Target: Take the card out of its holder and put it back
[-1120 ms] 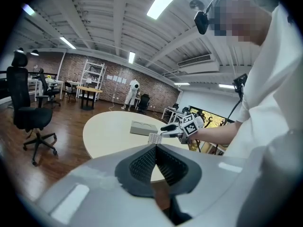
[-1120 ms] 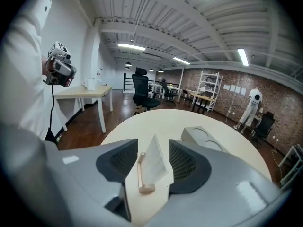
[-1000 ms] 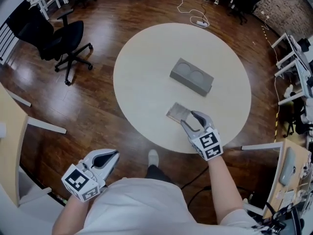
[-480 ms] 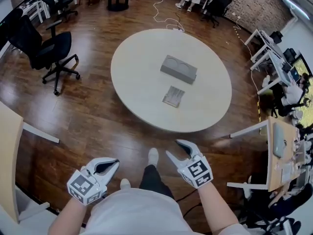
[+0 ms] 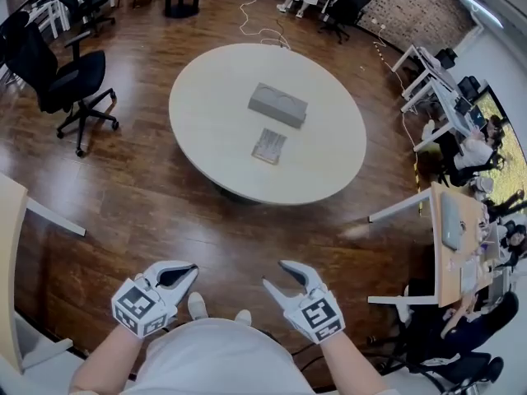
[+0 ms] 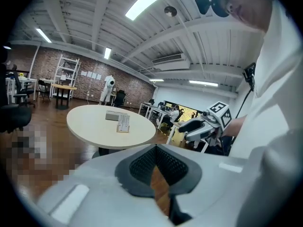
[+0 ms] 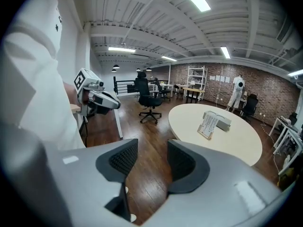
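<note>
The card sits in its clear holder (image 5: pixel 269 146) on the round beige table (image 5: pixel 214 138), just in front of a grey block (image 5: pixel 277 105). Both grippers hang close to my body, over the wooden floor and well short of the table. My left gripper (image 5: pixel 189 270) is shut, its pads meeting with nothing between them. My right gripper (image 5: pixel 276 276) is open and empty. The left gripper view shows its jaws (image 6: pixel 156 148) closed, with the holder (image 6: pixel 123 123) far off. In the right gripper view a wide gap (image 7: pixel 152 162) stands between the pads, and the holder (image 7: pixel 209 125) is upright on the table.
A black office chair (image 5: pixel 62 76) stands left of the table. A wooden desk with a laptop (image 5: pixel 451 220) is at the right, with more desks and seated people behind it. A cable (image 5: pixel 259 23) lies on the floor beyond the table. A pale panel (image 5: pixel 12 245) edges the left.
I have moved back from the table. The right gripper, which was at the card holder, has come away empty and now hangs open by my body. The left gripper stayed put.
</note>
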Demonstrator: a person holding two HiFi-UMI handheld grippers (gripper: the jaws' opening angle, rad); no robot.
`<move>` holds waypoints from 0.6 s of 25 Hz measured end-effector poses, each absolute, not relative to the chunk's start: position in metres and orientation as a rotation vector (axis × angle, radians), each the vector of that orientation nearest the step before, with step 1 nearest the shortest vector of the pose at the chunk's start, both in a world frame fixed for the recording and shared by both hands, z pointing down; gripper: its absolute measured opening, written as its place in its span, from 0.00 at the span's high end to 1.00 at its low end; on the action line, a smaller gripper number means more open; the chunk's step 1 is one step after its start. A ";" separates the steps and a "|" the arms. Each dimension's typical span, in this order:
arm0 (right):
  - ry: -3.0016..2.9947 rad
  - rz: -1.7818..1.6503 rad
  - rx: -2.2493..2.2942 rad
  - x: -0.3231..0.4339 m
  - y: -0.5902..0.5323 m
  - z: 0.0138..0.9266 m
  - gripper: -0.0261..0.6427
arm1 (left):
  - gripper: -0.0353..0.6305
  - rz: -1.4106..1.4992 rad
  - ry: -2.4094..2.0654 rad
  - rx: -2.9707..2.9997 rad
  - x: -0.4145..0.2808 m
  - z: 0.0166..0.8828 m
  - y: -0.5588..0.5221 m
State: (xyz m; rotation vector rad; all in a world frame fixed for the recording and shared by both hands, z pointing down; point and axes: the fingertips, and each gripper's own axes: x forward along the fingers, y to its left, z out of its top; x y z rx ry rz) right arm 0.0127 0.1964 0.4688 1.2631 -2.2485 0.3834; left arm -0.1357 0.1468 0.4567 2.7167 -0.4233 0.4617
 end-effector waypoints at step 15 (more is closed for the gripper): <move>-2.269 0.373 1.208 0.067 0.283 0.464 0.68 | 0.94 0.468 -0.305 2.736 -0.038 0.439 0.233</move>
